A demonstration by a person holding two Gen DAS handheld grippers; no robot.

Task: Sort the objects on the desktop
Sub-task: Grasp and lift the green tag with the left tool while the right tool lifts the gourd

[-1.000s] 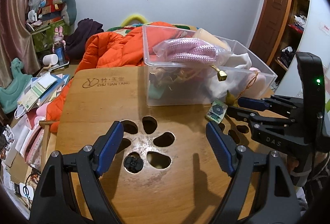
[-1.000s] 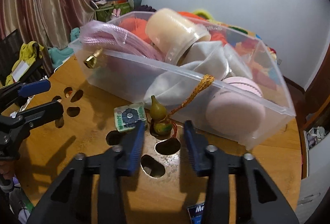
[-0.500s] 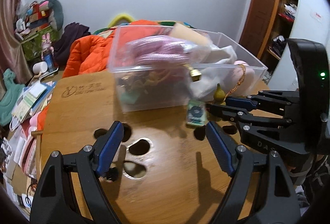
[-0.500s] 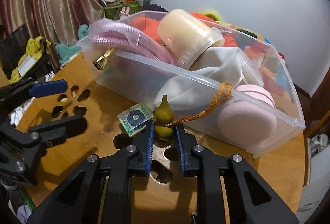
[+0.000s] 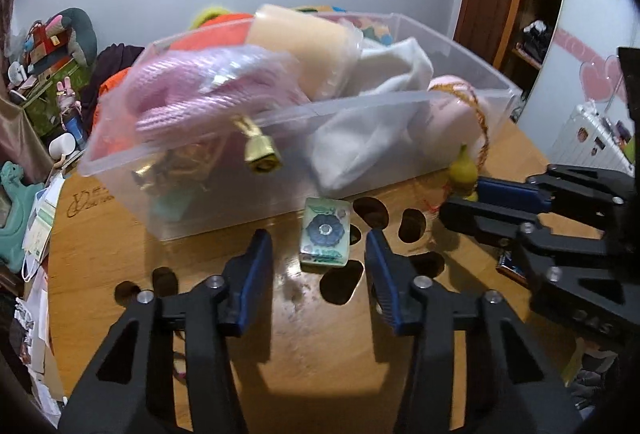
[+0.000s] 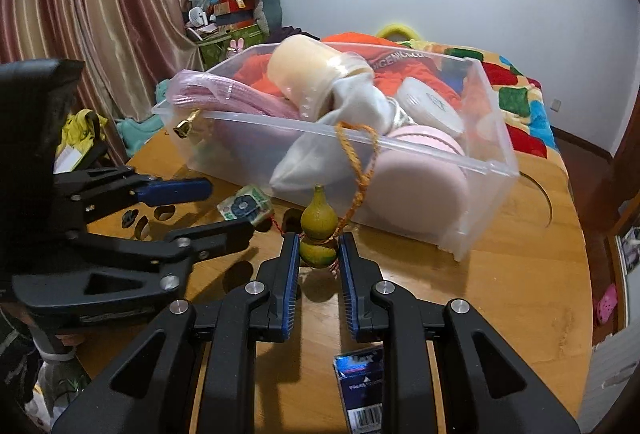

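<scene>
- Right now the gourd [image 6: 319, 239], a small yellow-green charm, stands just in front of the bin [image 6: 472, 170], pinched at its lower bulb by the right gripper [image 6: 319, 254]; its jaws are narrow and pressed on it.
- Its orange cord [image 6: 357, 170] loops up over the bin's front wall, so the charm is tethered to that rim.
- To do this step well, I judge the lift should go up and toward the bin, keeping the cord slack so it does not snag or drag the wall.
- Grip looks low on a rounded shape; a steady, level hold should stop it squirting out.
- Beside the gourd, toward the bin's other end, the tile [image 5: 325, 232], a small block with a blue flower, lies on the table [image 5: 320, 362] close to the bin.
- The left gripper [image 5: 318, 258] has the tile between its jaws; they are closing, with clear gaps on both sides and no contact yet.
- Centring on the tile before the pads meet should keep it from skidding into the table's holes.
- Inside the bin: a bagged pink rope [image 5: 200, 102], a cream roll [image 5: 300, 46], white cloth [image 5: 372, 138], a pink round case [image 6: 416, 178] and a white lid [image 6: 430, 106].
- Outside the bin, a gold bell [image 5: 260, 150] hangs against its front wall.
</scene>
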